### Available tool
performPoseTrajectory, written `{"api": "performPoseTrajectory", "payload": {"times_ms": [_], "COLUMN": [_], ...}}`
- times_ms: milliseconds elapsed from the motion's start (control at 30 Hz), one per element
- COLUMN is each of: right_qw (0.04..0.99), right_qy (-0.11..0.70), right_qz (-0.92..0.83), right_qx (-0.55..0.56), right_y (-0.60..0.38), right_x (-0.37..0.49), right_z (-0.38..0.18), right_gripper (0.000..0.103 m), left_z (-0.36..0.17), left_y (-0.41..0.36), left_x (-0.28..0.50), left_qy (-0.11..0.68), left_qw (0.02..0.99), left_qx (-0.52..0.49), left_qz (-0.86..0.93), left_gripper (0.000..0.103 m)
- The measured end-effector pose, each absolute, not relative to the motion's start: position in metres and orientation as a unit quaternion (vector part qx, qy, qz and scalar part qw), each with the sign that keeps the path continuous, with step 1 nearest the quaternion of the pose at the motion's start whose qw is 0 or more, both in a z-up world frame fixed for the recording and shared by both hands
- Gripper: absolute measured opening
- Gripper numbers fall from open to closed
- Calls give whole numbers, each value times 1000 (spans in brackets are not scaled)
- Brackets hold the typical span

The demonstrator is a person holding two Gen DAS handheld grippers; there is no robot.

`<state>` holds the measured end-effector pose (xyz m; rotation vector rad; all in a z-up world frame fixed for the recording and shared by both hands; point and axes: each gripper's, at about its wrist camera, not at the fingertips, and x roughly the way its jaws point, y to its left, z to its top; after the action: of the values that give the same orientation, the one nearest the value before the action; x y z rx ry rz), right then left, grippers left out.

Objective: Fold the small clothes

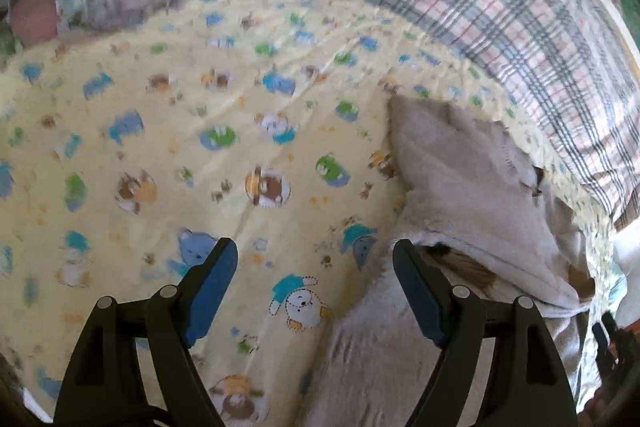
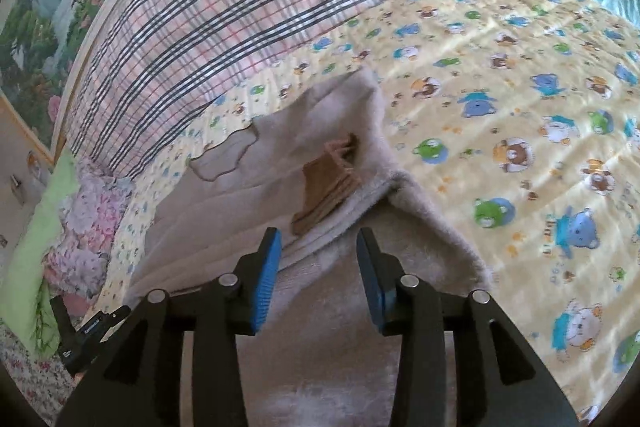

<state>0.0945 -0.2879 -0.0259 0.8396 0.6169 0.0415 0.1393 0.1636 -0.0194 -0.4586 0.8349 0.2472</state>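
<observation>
I judge the step in hand to be letting go after a fold, so what I want now is to back both grippers off cleanly without dragging the nap or flipping the folded flap open again. The fuzzy beige garment [image 2: 360, 211] lies on the yellow animal-print bedspread [image 2: 500, 75], near the plaid pillow [image 2: 224, 7], with a flap folded over and a tan knitted patch [image 2: 328, 187] showing on it. In the left view the same garment [image 1: 460, 179] sits to the right of the fingers. My right gripper [image 2: 318, 269] hangs just above the fleece with its blue pads partly apart; nothing is pinched between them, and I cannot tell whether the tips brush the pile. My left gripper [image 1: 316, 279] stands wide, empty, over the bedspread, its right-hand finger at the garment's edge. Next I would check that the edges line up, then take the near hem squarely with both pads before the next fold.
</observation>
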Motion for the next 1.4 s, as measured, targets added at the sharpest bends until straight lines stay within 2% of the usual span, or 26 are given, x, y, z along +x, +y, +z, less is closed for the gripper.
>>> {"api": "performPoseTrajectory", "payload": {"times_ms": [133,200,400,467,533,567,600,633,700,800,867,933,1033,1100,1167,1333,1367,1400], "right_qw": [875,875,866,867,865,865,866,867,865,865,870,862,866,868,874,884,884,885], "right_qy": [290,289,297,300,304,308,311,311,322,328,327,360,356,349,334,309,306,304], "right_qz": [48,59,59,59,70,72,72,78,83,75,63,54,53,55,58,65,66,66], "right_qx": [384,385,397,393,392,389,384,382,377,372,363,353,347,348,348,345,347,346], "right_y": [-274,-270,-271,-274,-276,-276,-276,-275,-274,-277,-279,-279,-278,-278,-279,-280,-280,-280], "right_x": [108,113,121,126,136,140,146,151,164,177,182,195,193,182,164,112,99,89], "right_z": [-13,-12,-21,-25,-29,-30,-31,-32,-35,-38,-41,-54,-50,-41,-30,-11,-9,-8], "right_gripper": [41,43,45,46,46,46,46,46,46,46,46,46,46,48,55,58,58,59], "left_z": [7,9,-36,-41,-39,-37,-35,-35,-30,-12,-20,-32,-28,-19,-11,11,12,13], "left_y": [160,155,156,155,149,144,139,134,131,137,139,133,126,131,134,142,142,140], "left_x": [150,179,266,280,289,292,294,296,297,291,295,299,292,282,270,212,200,187], "left_qy": [396,416,521,519,514,507,503,505,490,434,443,452,436,429,423,418,419,418], "left_qw": [889,884,821,825,832,838,842,843,856,887,886,886,896,898,901,901,900,900], "left_qx": [-220,-213,-233,-226,-209,-198,-190,-179,-162,-153,-135,-100,-71,-91,-93,-117,-120,-123], "left_qz": [66,32,-18,-12,-15,-28,-37,-46,-40,-28,-3,18,30,23,26,6,3,-2], "left_gripper": [84,94,95,98,96,76,22,9,7,6,6,6,9,18,20,45,53,54]}}
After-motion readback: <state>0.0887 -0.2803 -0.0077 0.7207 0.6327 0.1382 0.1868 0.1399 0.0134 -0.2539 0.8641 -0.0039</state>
